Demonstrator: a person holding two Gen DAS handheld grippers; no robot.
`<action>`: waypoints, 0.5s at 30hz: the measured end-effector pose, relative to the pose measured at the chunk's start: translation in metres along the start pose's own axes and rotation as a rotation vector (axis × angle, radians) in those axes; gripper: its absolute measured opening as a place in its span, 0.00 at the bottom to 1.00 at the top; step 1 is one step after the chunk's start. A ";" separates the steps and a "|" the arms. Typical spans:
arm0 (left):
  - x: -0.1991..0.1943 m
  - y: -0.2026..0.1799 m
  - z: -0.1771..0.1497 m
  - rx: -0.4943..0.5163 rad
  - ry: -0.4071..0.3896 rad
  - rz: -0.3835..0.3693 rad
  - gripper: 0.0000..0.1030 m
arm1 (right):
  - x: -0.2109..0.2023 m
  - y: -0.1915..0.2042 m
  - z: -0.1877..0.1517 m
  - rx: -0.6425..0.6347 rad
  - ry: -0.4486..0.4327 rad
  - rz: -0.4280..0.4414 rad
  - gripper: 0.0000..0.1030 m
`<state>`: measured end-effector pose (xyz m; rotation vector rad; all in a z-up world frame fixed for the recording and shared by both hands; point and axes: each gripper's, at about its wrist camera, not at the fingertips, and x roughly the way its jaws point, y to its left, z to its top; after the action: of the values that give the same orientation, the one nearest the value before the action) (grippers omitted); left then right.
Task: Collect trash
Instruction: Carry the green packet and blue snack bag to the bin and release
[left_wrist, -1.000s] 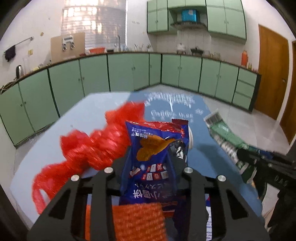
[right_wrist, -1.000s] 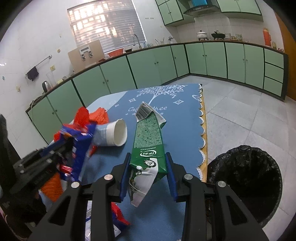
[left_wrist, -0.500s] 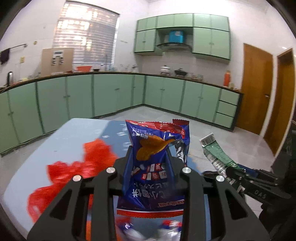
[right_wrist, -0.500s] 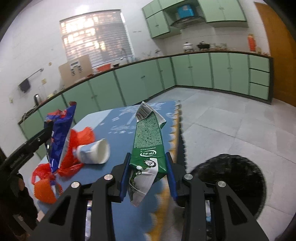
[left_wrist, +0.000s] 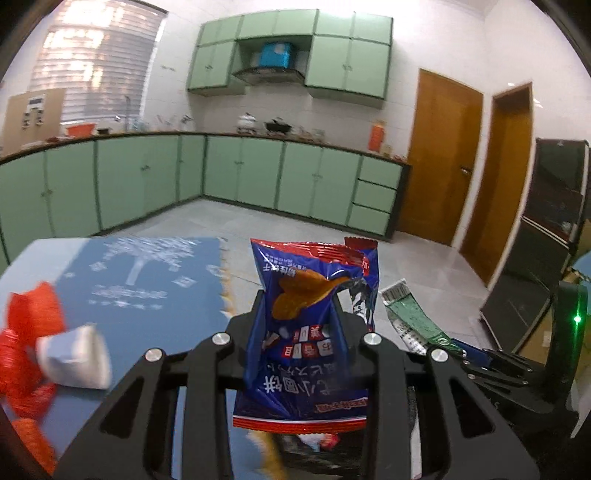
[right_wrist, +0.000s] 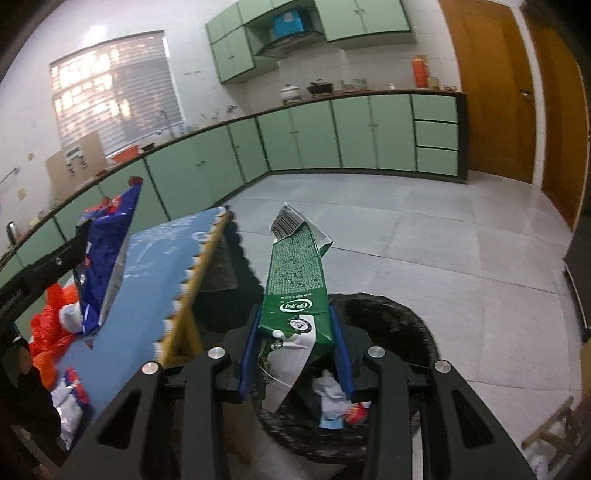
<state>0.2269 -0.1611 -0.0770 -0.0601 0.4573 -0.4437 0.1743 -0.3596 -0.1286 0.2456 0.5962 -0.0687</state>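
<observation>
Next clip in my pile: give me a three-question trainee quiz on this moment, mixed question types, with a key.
1. True or false: the left tongs are empty.
2. Which piece of trash do the right tongs grip? A. paper cup B. green carton C. red plastic bag
3. Fill in the missing word: the black trash bin stands on the floor beside the table, and already has some ____ in it.

Key
1. False: they are closed on a blue chip bag.
2. B: the green carton is held above the bin. The paper cup and red plastic bag lie on the table.
3. trash
</observation>
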 end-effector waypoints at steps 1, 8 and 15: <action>0.009 -0.008 -0.003 0.001 0.019 -0.014 0.30 | 0.002 -0.008 -0.001 0.008 0.004 -0.009 0.34; 0.062 -0.038 -0.032 0.021 0.147 -0.048 0.30 | 0.031 -0.045 -0.014 0.042 0.073 -0.038 0.34; 0.115 -0.056 -0.051 0.047 0.247 -0.029 0.37 | 0.056 -0.069 -0.021 0.053 0.128 -0.055 0.35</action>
<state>0.2747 -0.2590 -0.1620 0.0341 0.6889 -0.4926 0.2000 -0.4210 -0.1917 0.2865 0.7296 -0.1224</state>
